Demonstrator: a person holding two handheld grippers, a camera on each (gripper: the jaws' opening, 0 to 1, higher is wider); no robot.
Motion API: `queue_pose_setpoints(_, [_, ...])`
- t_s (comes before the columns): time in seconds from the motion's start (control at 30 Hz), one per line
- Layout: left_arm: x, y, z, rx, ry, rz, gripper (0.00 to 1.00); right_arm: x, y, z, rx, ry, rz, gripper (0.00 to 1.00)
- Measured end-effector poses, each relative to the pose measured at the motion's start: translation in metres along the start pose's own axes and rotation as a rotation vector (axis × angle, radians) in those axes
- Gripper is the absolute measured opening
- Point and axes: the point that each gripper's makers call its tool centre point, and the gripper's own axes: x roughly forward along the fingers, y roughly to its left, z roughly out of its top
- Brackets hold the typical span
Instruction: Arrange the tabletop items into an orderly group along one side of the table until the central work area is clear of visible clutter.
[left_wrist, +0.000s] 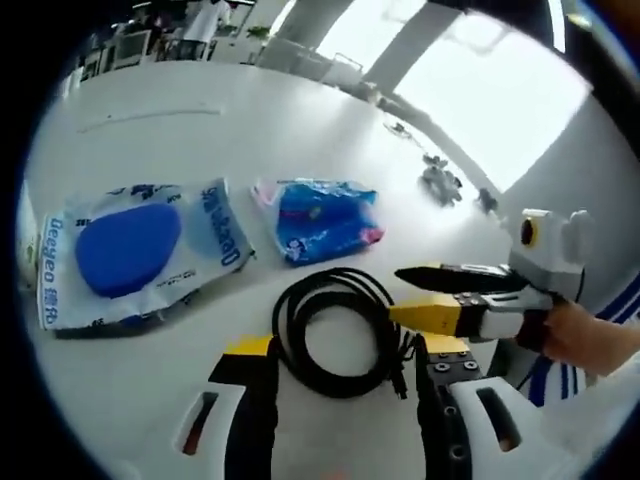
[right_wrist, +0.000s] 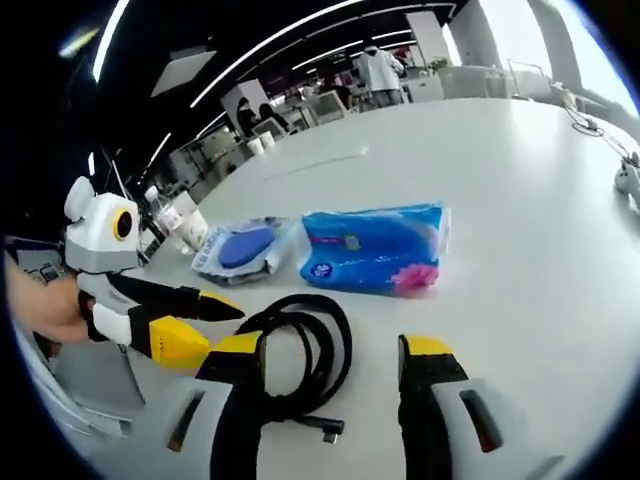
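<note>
One coiled black cable (left_wrist: 340, 335) lying on the white table (left_wrist: 200, 130) between the wide-open, empty left gripper (left_wrist: 345, 385). Two packets at 11 and 12 o'clock: blue-pad packet (left_wrist: 135, 250), tissue pack (left_wrist: 322, 218). Right gripper (right_wrist: 330, 375) spread, empty.

Big smooth white desk (right_wrist: 520, 180) carries everything, its far edge curving away toward an open office. Beyond that far edge: rows of white workstations and chairs (right_wrist: 300, 105), a person in a white top (right_wrist: 378, 70) standing with back turned. Dark ceiling overhead with long white strip lights (right_wrist: 270, 55) running in lines. Large bright window panels (left_wrist: 480, 90) split by pale slanted frames, strong daylight blowing out the glass in the left gripper view. Near the desk's window-side edge, a small tangle of grey cables and plugs (left_wrist: 440, 182), details too small to tell.
</note>
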Motion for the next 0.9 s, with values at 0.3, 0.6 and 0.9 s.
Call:
queue_pose_setpoints(0.3, [-0.026, 0.015, 0.002, 0.112, -0.03, 0.052, 0.85, -0.001, 0.005, 0.003, -0.069, -0.01, -0.023, 0.79])
queue_pose_setpoints(0.6, [-0.051, 0.029, 0.006, 0.139, -0.061, 0.077, 0.88, -0.007, 0.004, 0.008, -0.082, -0.03, -0.041, 0.87])
queue_pose_setpoints(0.9, [-0.083, 0.057, -0.002, 0.125, -0.1, 0.142, 0.88, -0.013, 0.011, 0.005, -0.094, -0.026, -0.038, 0.88])
